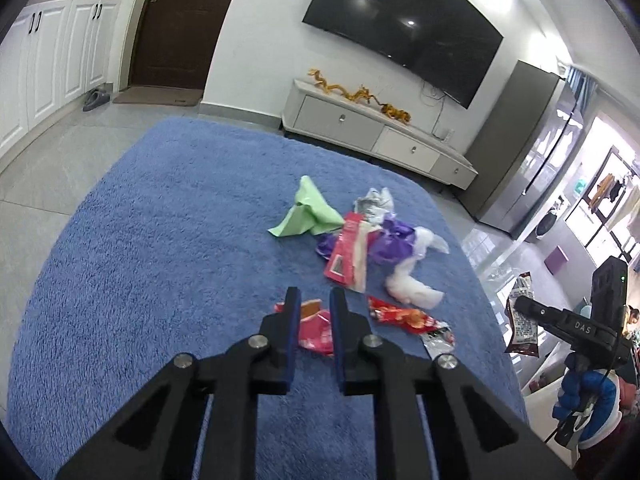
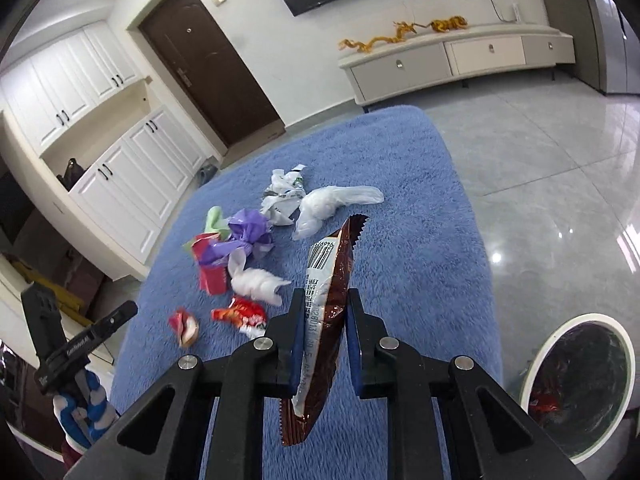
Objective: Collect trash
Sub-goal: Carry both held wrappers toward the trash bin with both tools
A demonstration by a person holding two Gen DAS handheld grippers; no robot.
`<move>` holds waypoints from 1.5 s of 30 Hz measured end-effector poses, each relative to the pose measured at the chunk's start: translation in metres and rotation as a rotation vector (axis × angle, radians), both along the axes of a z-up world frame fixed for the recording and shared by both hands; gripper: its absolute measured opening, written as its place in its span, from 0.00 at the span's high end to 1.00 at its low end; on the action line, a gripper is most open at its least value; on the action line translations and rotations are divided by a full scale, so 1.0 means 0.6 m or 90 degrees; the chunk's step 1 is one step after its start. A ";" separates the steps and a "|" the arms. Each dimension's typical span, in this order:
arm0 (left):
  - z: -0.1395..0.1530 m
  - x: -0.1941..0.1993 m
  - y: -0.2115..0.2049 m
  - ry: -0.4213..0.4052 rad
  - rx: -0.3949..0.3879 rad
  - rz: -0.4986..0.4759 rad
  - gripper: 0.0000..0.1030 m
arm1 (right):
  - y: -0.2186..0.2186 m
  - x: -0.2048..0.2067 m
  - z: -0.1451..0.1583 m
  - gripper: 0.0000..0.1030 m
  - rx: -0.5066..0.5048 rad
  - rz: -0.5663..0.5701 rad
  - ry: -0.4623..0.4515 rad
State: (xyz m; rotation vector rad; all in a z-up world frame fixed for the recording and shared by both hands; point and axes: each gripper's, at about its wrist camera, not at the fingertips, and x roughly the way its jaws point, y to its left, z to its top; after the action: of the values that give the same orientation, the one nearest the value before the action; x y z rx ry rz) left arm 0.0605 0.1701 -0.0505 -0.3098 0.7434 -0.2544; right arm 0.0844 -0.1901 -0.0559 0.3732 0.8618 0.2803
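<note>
Only the right wrist view showed the white-rimmed bin [image 2: 538, 354] at four o'clock and the right gripper [image 2: 323, 312] clamped on a brown snack bag [image 2: 328, 300]. The left gripper [image 1: 315, 300] hung parted, empty, above a pink wrapper [image 1: 316, 330] on the blue rug [image 1: 160, 240].

— What carried the trash?
— A blue rug [image 1: 152, 248] spread on a grey tiled floor [image 2: 560, 184].
— And on it?
— A green bag [image 1: 308, 216], a purple bag [image 2: 248, 236], white bags [image 2: 332, 204], a red packet [image 1: 346, 252] and red wrappers [image 2: 240, 314], lying close together.
— Anything on the floor?
— A bin [image 2: 536, 364], just beside the rug.
</note>
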 end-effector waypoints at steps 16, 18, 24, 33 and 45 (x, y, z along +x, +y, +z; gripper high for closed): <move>-0.026 -0.022 -0.002 0.053 -0.017 0.056 0.33 | -0.109 -0.092 0.001 0.82 0.038 -0.038 -0.026; -0.035 -0.020 -0.006 0.066 -0.018 0.058 0.33 | -0.122 -0.098 -0.006 0.82 0.048 -0.047 -0.024; -0.064 0.010 -0.039 0.104 0.009 0.072 0.33 | -0.159 -0.108 -0.026 0.82 0.069 -0.073 -0.016; -0.109 0.071 -0.111 0.124 0.146 0.099 0.49 | -0.207 -0.132 -0.041 0.82 0.077 -0.110 -0.015; -0.051 0.006 -0.104 0.066 0.119 0.059 0.69 | -0.239 -0.144 -0.057 0.82 0.085 -0.146 -0.006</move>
State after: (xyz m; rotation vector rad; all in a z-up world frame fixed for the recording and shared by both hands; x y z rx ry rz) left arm 0.0641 0.1077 -0.0813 -0.1798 0.8464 -0.0805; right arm -0.0023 -0.3337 -0.0903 0.5901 0.7844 0.1278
